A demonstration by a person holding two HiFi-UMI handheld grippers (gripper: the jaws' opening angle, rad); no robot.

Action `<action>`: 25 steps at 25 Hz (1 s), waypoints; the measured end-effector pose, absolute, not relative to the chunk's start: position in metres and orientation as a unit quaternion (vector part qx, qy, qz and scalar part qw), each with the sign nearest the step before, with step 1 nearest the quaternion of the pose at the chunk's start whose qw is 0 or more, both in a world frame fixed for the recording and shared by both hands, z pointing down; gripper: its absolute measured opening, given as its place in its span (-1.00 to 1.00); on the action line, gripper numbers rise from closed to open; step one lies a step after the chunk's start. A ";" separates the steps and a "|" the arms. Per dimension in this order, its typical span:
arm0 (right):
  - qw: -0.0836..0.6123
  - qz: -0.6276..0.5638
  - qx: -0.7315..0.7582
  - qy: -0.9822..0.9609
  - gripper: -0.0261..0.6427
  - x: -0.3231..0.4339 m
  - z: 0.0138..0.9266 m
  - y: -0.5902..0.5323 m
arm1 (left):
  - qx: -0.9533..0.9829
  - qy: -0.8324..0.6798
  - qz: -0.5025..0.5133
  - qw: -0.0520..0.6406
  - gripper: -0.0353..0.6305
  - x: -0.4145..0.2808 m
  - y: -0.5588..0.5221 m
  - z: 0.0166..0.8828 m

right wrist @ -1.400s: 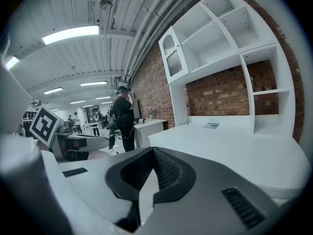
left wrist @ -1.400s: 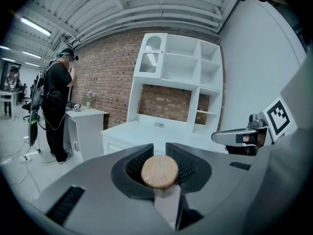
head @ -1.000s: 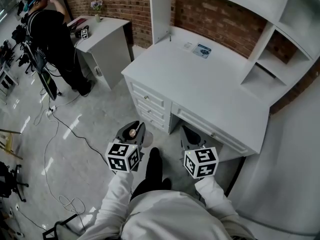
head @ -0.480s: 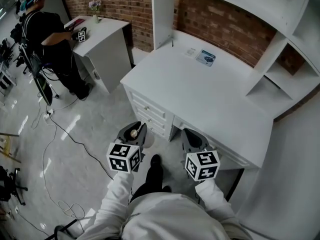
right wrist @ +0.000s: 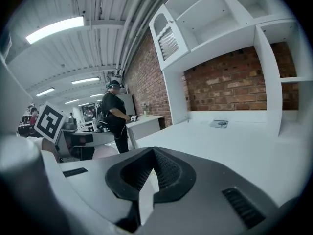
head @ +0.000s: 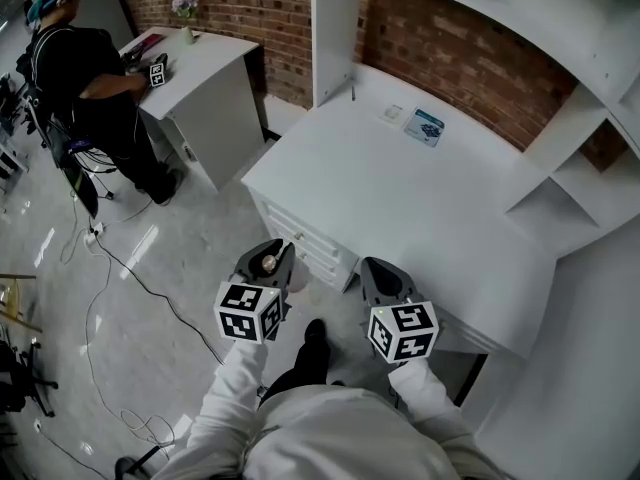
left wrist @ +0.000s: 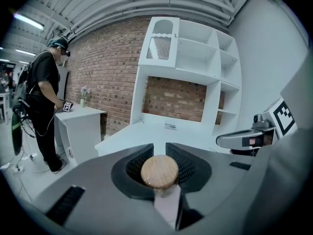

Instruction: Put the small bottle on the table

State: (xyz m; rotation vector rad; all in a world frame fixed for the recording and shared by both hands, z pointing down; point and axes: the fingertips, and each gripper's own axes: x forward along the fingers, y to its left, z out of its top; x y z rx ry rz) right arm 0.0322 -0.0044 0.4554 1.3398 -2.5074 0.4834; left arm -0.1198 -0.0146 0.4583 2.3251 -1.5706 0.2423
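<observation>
Held one small bottle [head: 267, 264] with a round light-wood stopper upright in the left tongs [head: 268, 258], pinched just under the stopper, the two tips standing a little apart around it. Could not tell what the bottle contained. Kept the right tongs [head: 385, 273] pressed together at the tips, with nothing between them.

Counted two tongs, one bottle, and two flat things at the back of the white worktop [head: 400, 198]: one blue-printed packet [head: 425, 126] and one small white card [head: 393, 113] just beside it. Saw closed drawers [head: 300, 240] under the front edge and a white shelf unit [head: 560, 193] with open compartments along the far and right sides.

Found the bottle not over the worktop but in front of it, above the grey floor [head: 150, 268], near the front left corner. Placed the right tongs just at the front edge. Noted a wide bare surface between that front edge and the two flat things.

Further left, well apart: a second white desk [head: 205, 53] with one small vase [head: 186, 30], one person [head: 90, 78] standing at it, and loose cables [head: 120, 258] across the floor.
</observation>
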 end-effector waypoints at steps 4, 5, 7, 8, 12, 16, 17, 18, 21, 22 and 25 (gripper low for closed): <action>0.131 0.167 0.464 -0.860 -0.84 0.022 0.456 -0.030 | 0.817 -0.546 0.088 0.160 -0.63 -0.128 -0.043 0.459; 0.131 0.167 0.465 -0.860 -0.84 0.019 0.455 -0.037 | 0.818 -0.546 0.088 0.159 -0.63 -0.131 -0.050 0.459; 0.131 0.167 0.467 -0.859 -0.84 0.014 0.456 -0.049 | 0.819 -0.544 0.089 0.159 -0.63 -0.136 -0.063 0.460; 0.131 0.167 0.468 -0.858 -0.84 0.012 0.457 -0.055 | 0.819 -0.544 0.089 0.159 -0.63 -0.139 -0.069 0.461; 0.134 0.169 0.474 -0.854 -0.84 0.008 0.460 -0.077 | 0.821 -0.541 0.094 0.159 -0.63 -0.147 -0.093 0.465; 0.133 0.167 0.480 -0.851 -0.84 0.001 0.460 -0.096 | 0.822 -0.538 0.095 0.160 -0.63 -0.155 -0.113 0.468; 0.134 0.167 0.481 -0.850 -0.84 0.000 0.459 -0.100 | 0.823 -0.537 0.095 0.160 -0.63 -0.157 -0.117 0.468; 0.133 0.166 0.482 -0.850 -0.84 -0.002 0.459 -0.104 | 0.823 -0.536 0.095 0.160 -0.63 -0.158 -0.121 0.469; 0.132 0.165 0.486 -0.848 -0.84 -0.005 0.458 -0.112 | 0.826 -0.533 0.096 0.158 -0.63 -0.161 -0.132 0.468; 0.131 0.165 0.487 -0.847 -0.84 -0.007 0.457 -0.114 | 0.826 -0.533 0.095 0.157 -0.63 -0.162 -0.134 0.468; 0.130 0.162 0.490 -0.846 -0.84 -0.010 0.455 -0.118 | 0.827 -0.531 0.097 0.156 -0.63 -0.164 -0.141 0.469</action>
